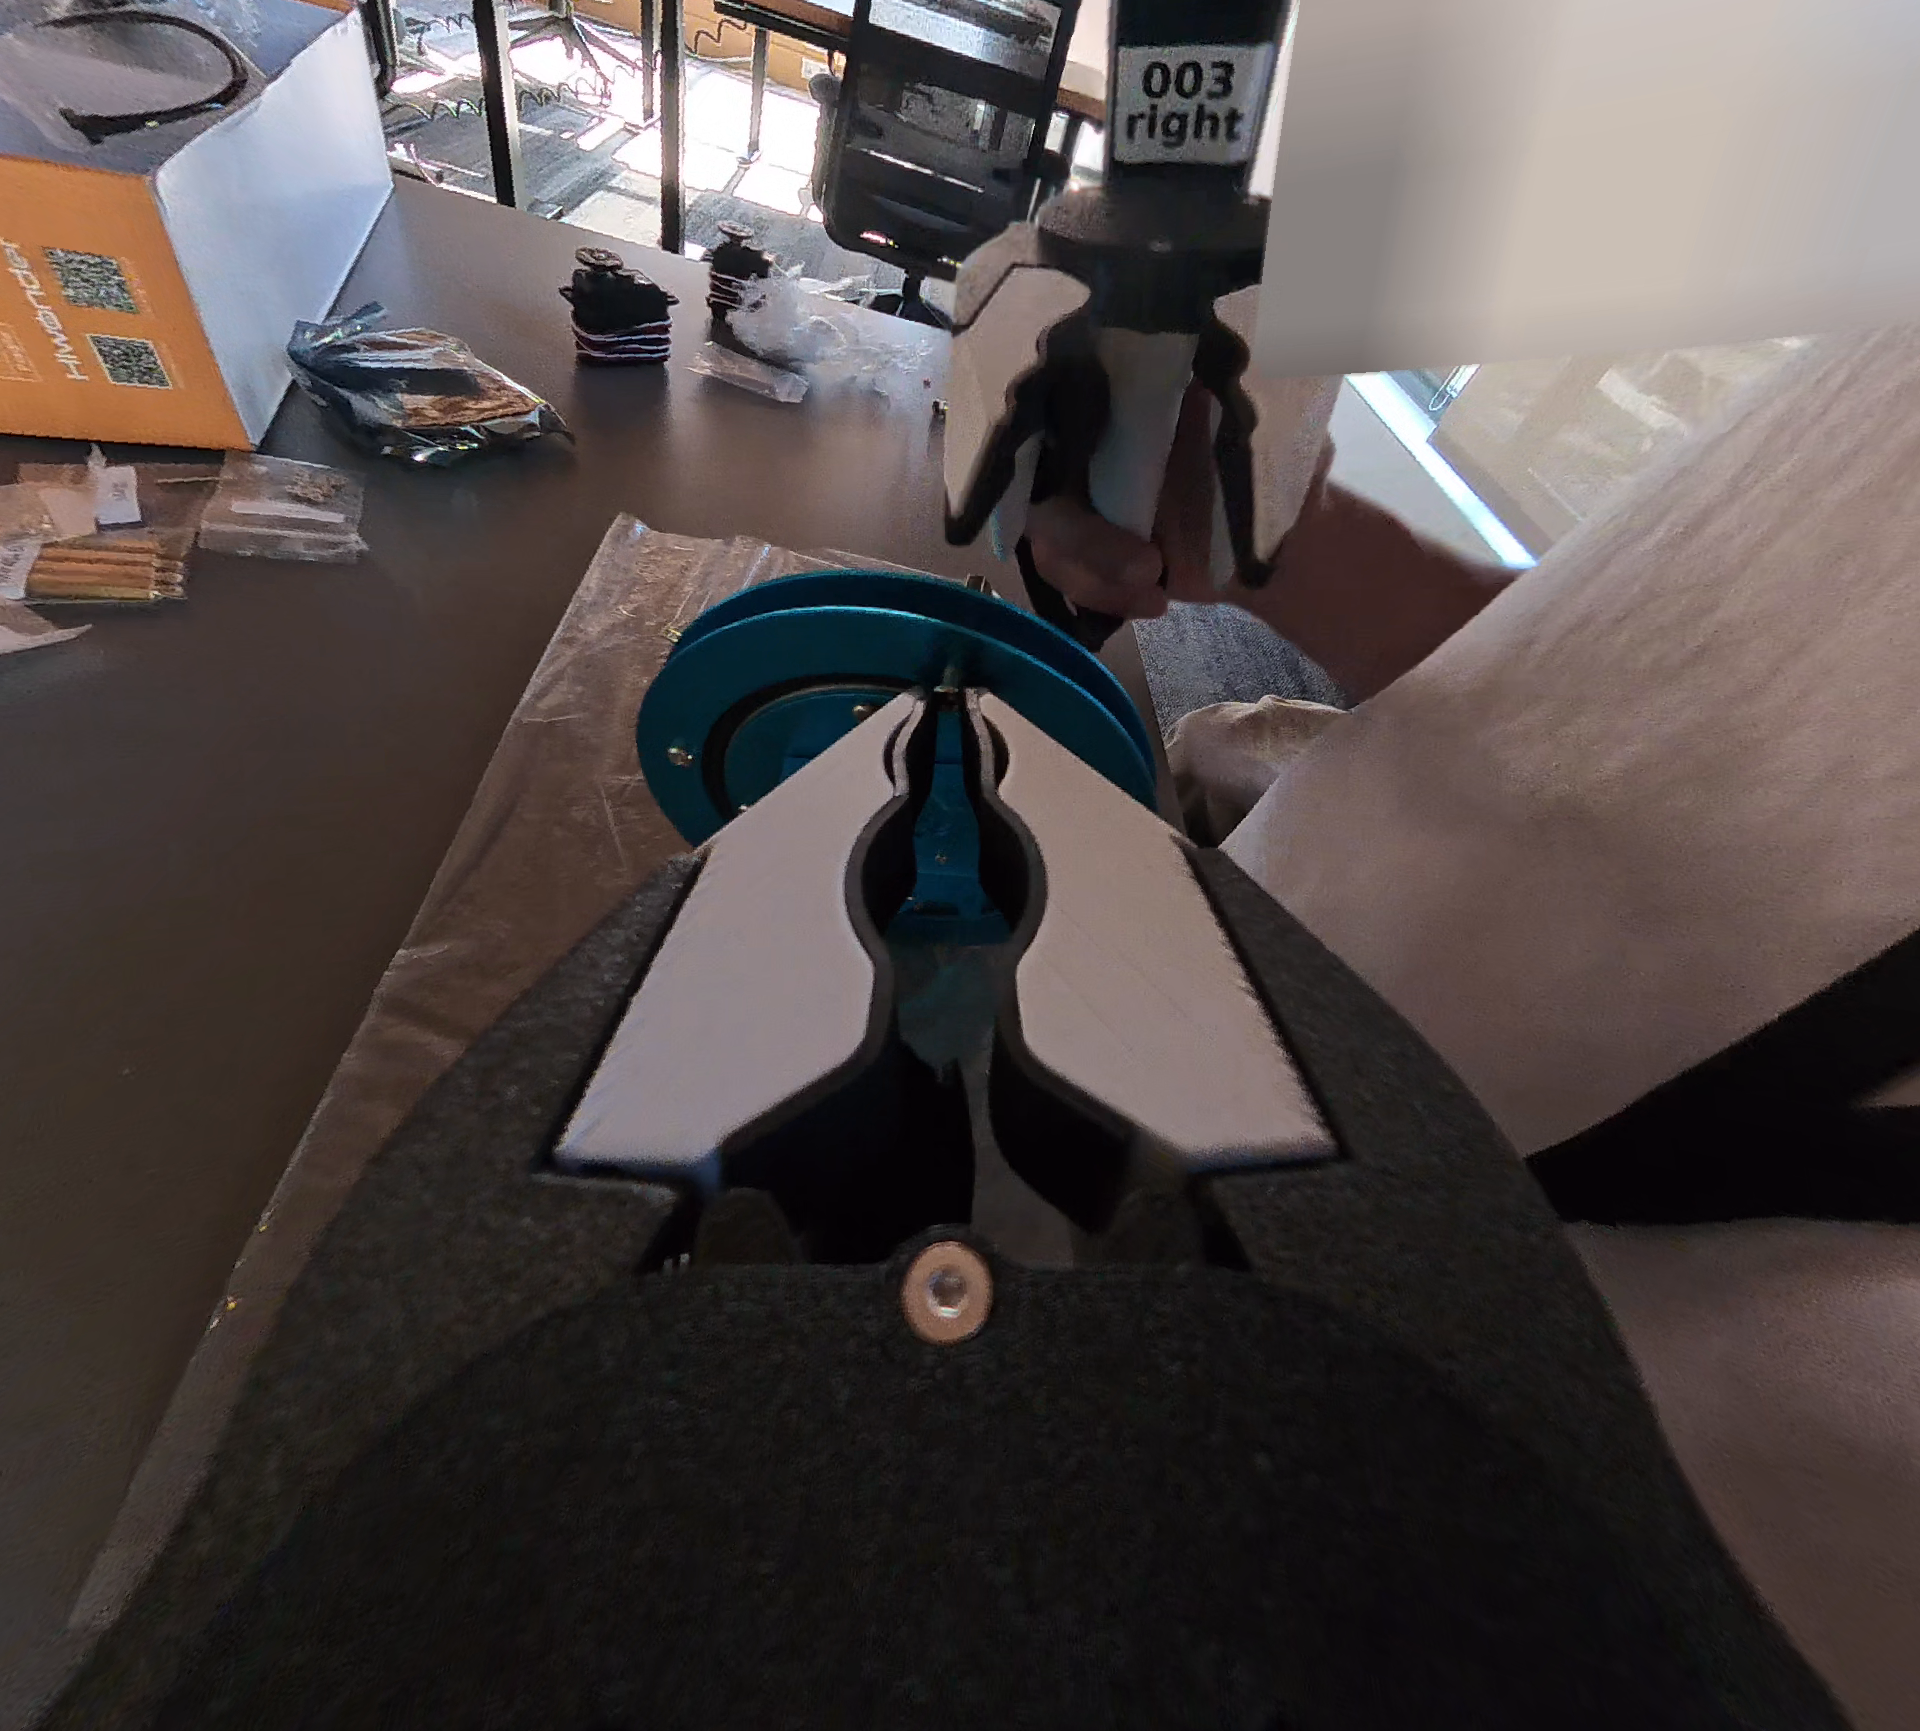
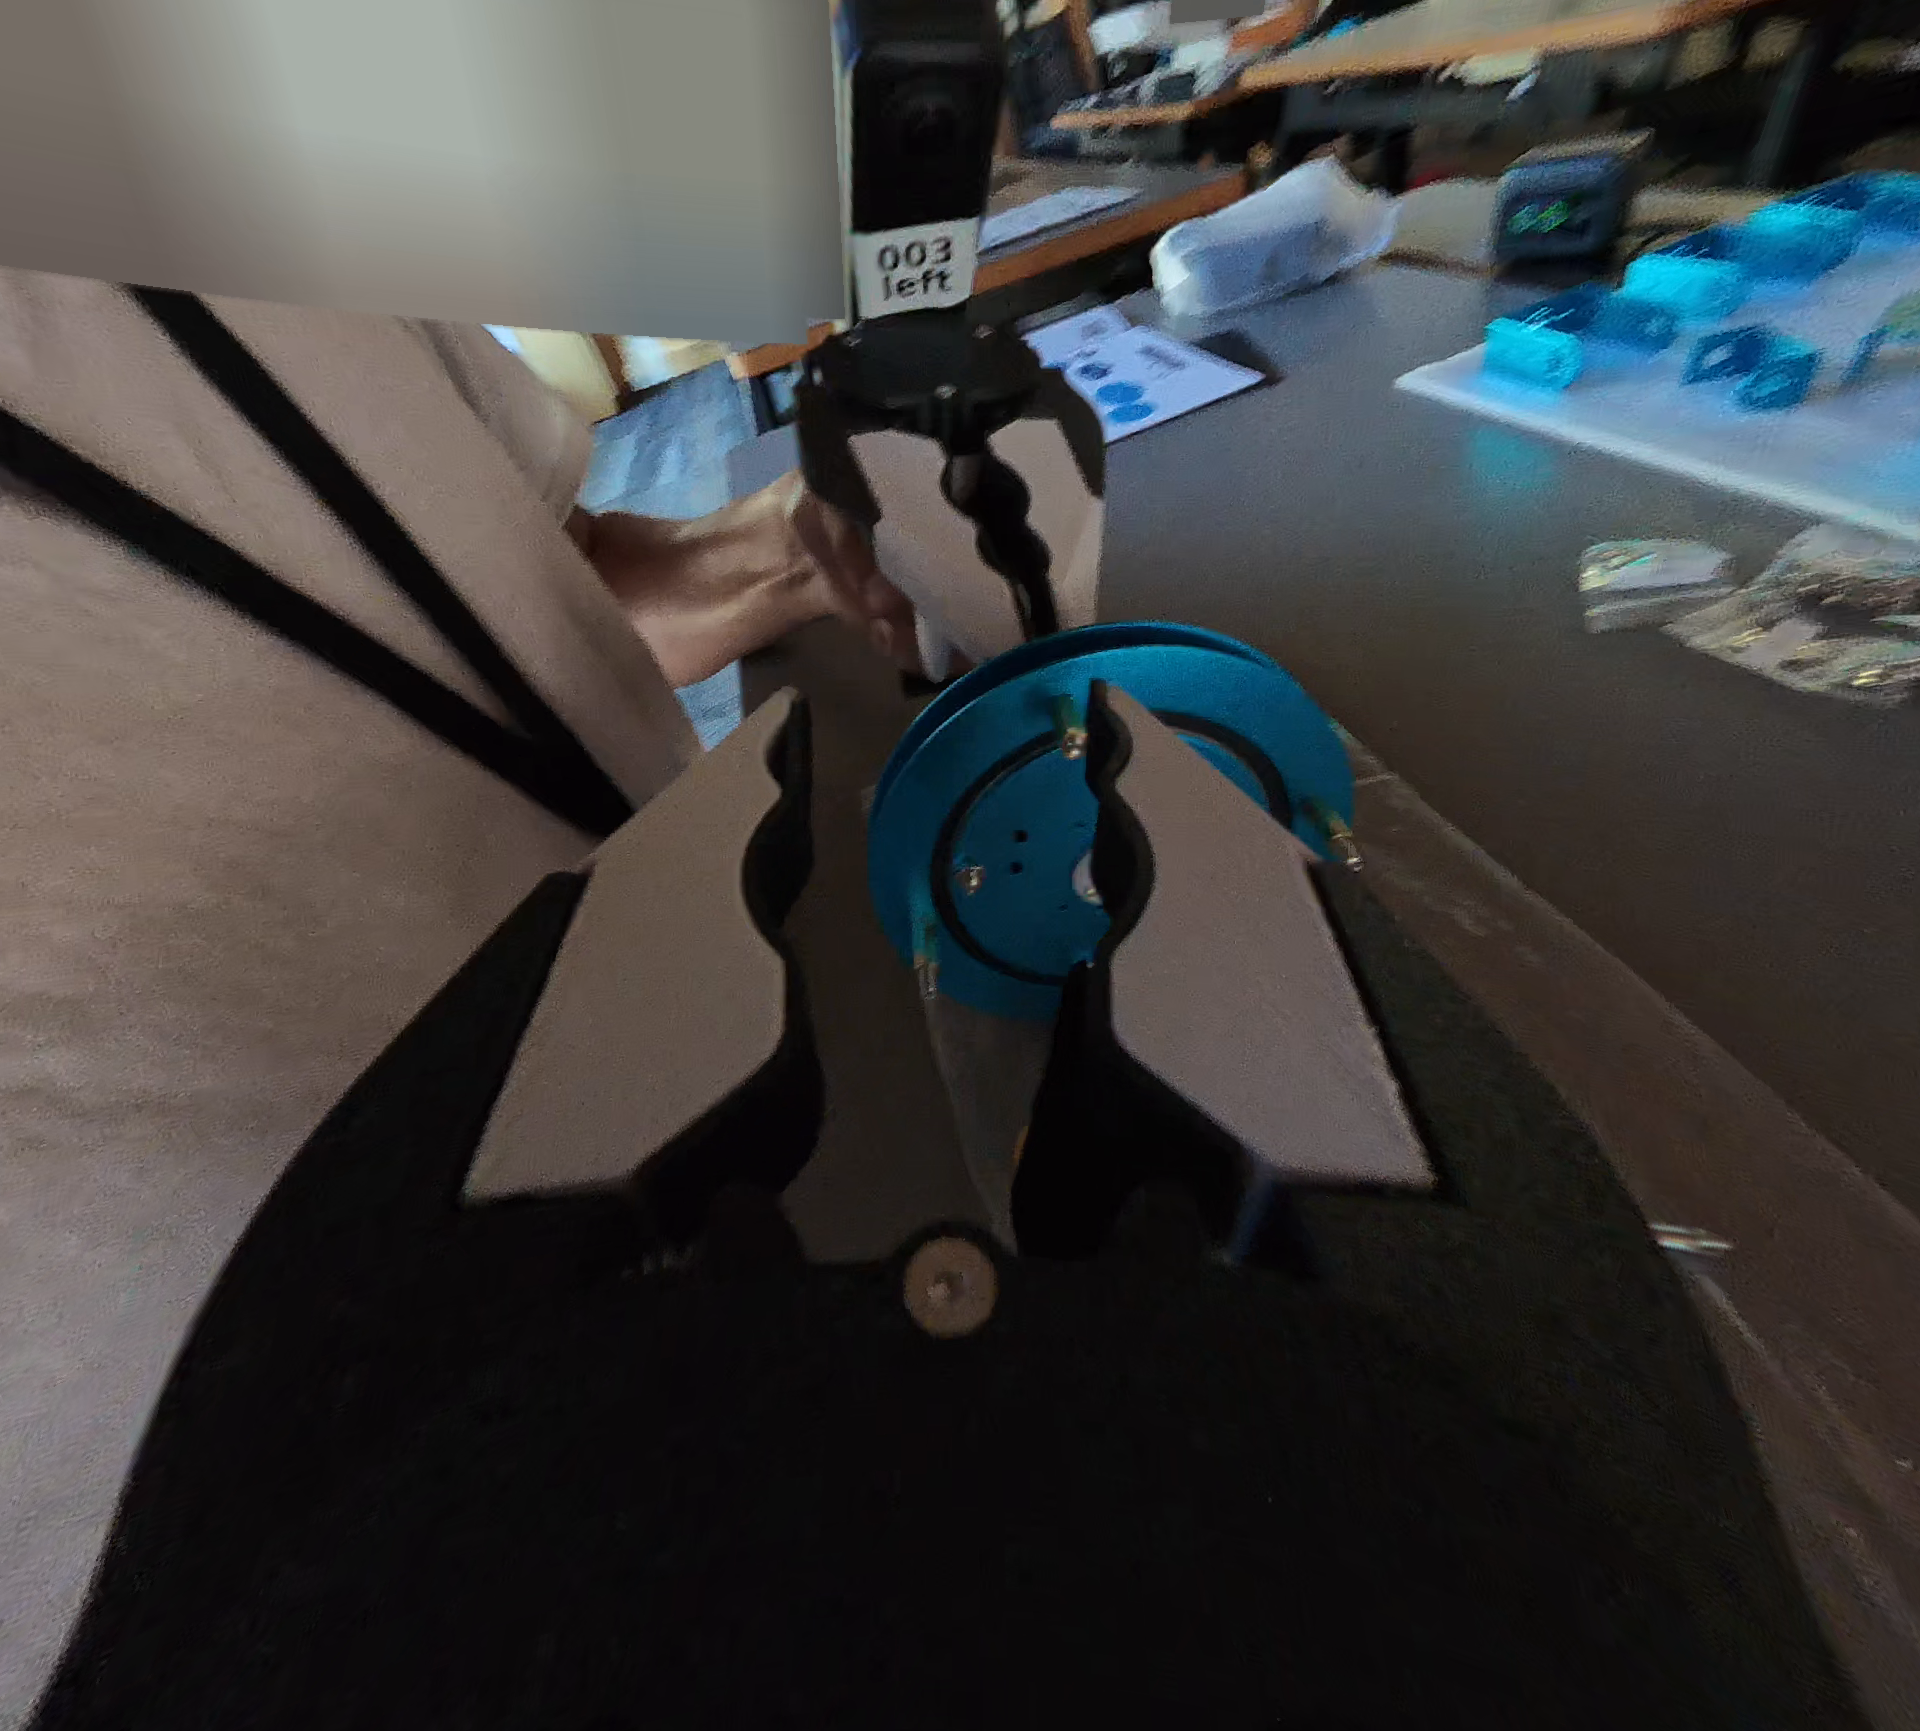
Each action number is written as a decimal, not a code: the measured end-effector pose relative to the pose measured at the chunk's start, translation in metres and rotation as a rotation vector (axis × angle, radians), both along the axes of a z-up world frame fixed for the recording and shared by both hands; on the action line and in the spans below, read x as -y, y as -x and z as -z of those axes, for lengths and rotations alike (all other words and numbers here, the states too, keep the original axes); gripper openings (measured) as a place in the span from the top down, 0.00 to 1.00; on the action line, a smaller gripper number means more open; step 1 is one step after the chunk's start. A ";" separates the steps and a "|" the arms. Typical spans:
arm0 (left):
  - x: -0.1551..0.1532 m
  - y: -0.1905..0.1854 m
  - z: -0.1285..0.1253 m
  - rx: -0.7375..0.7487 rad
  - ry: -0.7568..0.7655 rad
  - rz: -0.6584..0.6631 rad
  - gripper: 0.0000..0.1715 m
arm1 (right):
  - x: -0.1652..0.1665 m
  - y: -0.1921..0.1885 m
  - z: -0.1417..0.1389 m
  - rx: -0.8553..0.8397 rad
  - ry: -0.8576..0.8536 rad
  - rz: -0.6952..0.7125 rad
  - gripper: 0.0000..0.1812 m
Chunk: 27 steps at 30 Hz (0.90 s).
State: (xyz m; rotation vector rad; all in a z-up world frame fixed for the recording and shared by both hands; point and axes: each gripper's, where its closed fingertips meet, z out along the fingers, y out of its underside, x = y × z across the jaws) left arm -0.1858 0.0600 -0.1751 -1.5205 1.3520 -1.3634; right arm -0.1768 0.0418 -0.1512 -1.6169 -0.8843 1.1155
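One blue metal double-disc wheel assembly (image 1: 831, 694) stands on edge on a clear plastic sheet (image 1: 540, 850). Left gripper (image 1: 943, 694): jaws nearly together, pinched on a brass post at the wheel's rim. Right gripper (image 2: 940, 715): jaws apart, one finger across the wheel's face, gripping nothing. Beyond the left gripper on the dark table (image 1: 208, 798): two black servo motors (image 1: 618, 315), one orange-and-white box (image 1: 177, 268), several small bags.

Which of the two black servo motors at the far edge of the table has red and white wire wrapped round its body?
The left servo motor, nearer the orange box; red and white wire bands its lower body. The right servo motor stands partly behind crumpled clear plastic.
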 end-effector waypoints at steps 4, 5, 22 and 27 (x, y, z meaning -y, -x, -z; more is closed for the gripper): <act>-0.001 0.000 0.000 0.004 0.007 0.008 0.98 | -0.007 0.006 0.007 0.061 -0.099 0.051 0.79; -0.001 0.000 0.000 0.006 0.011 0.010 0.97 | -0.008 0.009 0.013 0.103 -0.106 0.056 0.80; 0.001 -0.010 -0.002 -0.012 0.066 0.003 0.98 | -0.007 0.004 0.028 0.612 -0.176 0.158 0.74; 0.003 -0.013 -0.002 -0.014 0.092 -0.018 0.98 | -0.002 0.000 0.034 0.748 -0.138 0.116 0.70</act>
